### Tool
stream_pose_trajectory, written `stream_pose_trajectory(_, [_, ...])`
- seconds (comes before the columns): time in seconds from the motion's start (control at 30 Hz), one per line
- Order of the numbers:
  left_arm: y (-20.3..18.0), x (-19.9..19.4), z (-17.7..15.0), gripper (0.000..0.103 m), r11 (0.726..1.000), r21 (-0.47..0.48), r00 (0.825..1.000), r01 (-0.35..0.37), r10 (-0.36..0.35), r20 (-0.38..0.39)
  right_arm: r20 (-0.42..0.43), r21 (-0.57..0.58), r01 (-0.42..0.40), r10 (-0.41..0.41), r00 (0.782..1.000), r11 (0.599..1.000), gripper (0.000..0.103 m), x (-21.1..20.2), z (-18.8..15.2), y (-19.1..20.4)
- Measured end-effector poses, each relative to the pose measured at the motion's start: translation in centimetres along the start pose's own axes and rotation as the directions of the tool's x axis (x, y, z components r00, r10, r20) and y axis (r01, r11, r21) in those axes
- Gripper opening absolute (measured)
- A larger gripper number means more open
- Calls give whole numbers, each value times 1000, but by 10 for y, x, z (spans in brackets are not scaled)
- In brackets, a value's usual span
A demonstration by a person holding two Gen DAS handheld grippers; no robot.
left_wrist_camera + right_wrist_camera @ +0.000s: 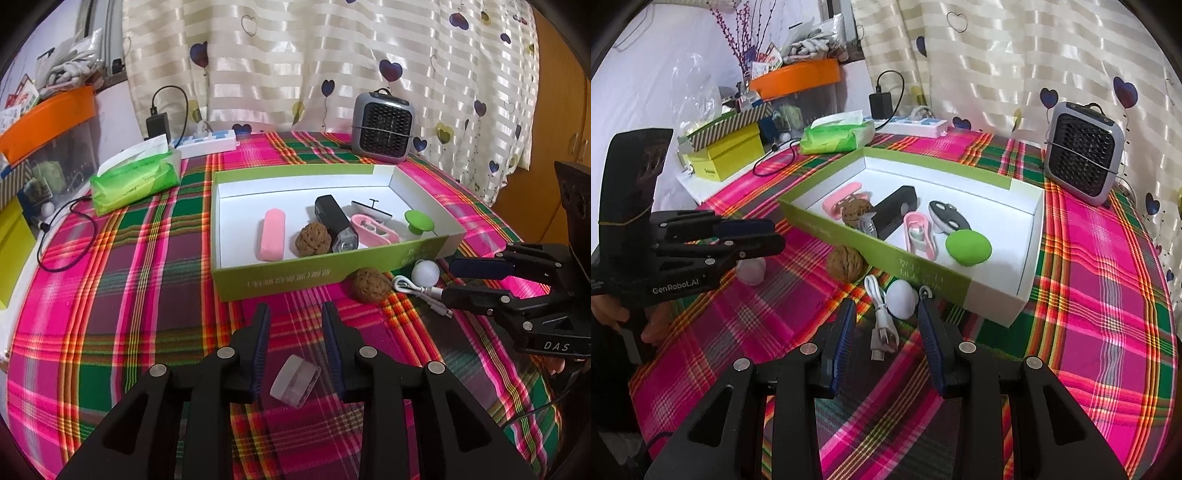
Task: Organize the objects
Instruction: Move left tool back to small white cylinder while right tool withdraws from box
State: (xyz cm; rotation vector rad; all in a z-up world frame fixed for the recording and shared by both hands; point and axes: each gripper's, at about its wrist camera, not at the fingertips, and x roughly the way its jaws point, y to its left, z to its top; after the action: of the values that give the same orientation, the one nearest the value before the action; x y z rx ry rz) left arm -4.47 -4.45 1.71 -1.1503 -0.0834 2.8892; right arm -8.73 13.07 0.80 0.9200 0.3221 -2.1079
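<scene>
Plaid desk (110,332): left claw (295,314) (marked GenRobot.AI) gapes over a clear cap (294,380); right claw (886,314), marked DAS, open around a cable (881,317).

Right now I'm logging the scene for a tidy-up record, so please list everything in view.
box: 1, green outside, white inside, table centre
walnut: 2, brown, one in box, one on cloth before box
pink bar: 1, in box
black flashlight: 1, in box
pink case: 1, in box
green knob: 1, in box
white ball: 1, beside box front
white cable: 1, on cloth
clear block: 1, on cloth between left jaws
tissue pack: 1, green, left
heater: 1, grey, rear
left gripper: open
right gripper: open over cable
</scene>
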Motion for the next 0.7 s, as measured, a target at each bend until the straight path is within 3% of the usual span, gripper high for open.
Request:
stream_pose_trajectory(0.4, [2, -8, -9, 34, 1000, -4, 1000, 16, -16, 3, -96, -21, 23, -25, 995, 1000, 36, 16, -4, 5])
stream_pose_trajectory(0.7, [1, -6, -12, 35, 1000, 11, 1000, 4, -4, -24, -106, -82, 17, -26, 994, 996, 35, 18, -6, 17])
